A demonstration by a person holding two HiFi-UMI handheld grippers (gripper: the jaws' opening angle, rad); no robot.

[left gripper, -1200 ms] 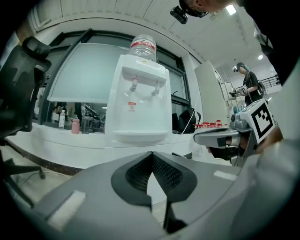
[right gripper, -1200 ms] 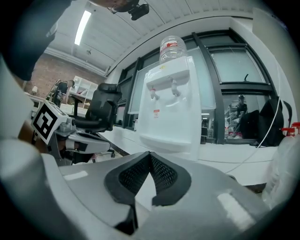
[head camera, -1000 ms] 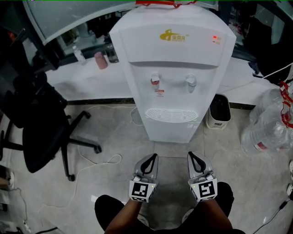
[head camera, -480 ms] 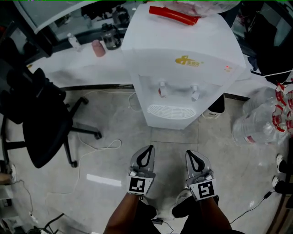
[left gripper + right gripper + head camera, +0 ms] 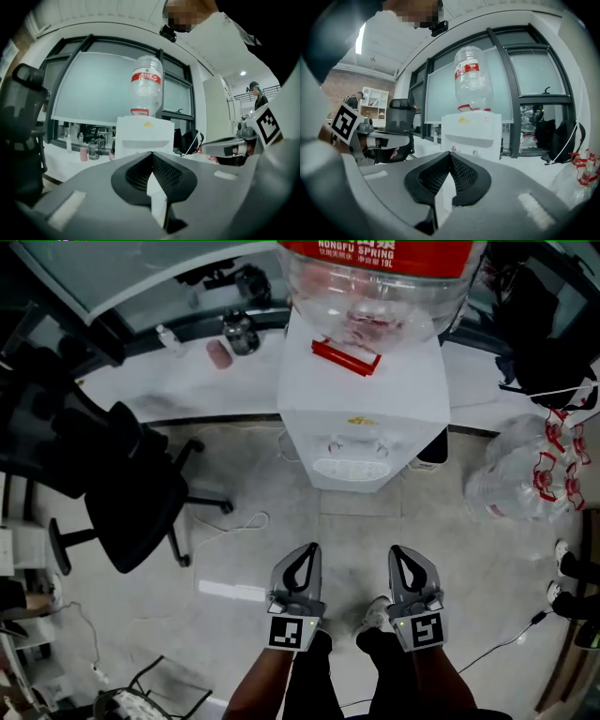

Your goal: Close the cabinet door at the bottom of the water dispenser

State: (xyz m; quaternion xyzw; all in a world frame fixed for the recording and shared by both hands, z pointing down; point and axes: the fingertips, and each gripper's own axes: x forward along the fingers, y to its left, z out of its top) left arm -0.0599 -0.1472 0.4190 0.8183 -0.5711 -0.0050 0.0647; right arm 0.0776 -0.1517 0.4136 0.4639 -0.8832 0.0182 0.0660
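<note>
Both grippers have come up with the person since a second ago, and the head view now looks down from higher, so the water dispenser (image 5: 361, 418) shows its top rather than its whole front.

Nearest, the left gripper (image 5: 307, 549) has its jaws pressed together at the tips with nothing between them. The right gripper (image 5: 398, 551) is closed the same way and also empty. They are held side by side, apart from each other, pointing forward about level towards the dispenser, with the forearms (image 5: 267, 685) running straight back to the body. Below them lies pale tiled floor (image 5: 234, 563), and neither gripper touches anything.

Beyond that strip of floor stands the dispenser, well apart from both grippers. From this angle its bottom cabinet door cannot be seen, and in both gripper views the closed jaws cover the lower front. An upturned water bottle (image 5: 375, 287), which was out of frame earlier, sits on top. A black office chair (image 5: 131, 502) stands off to the left.
</note>
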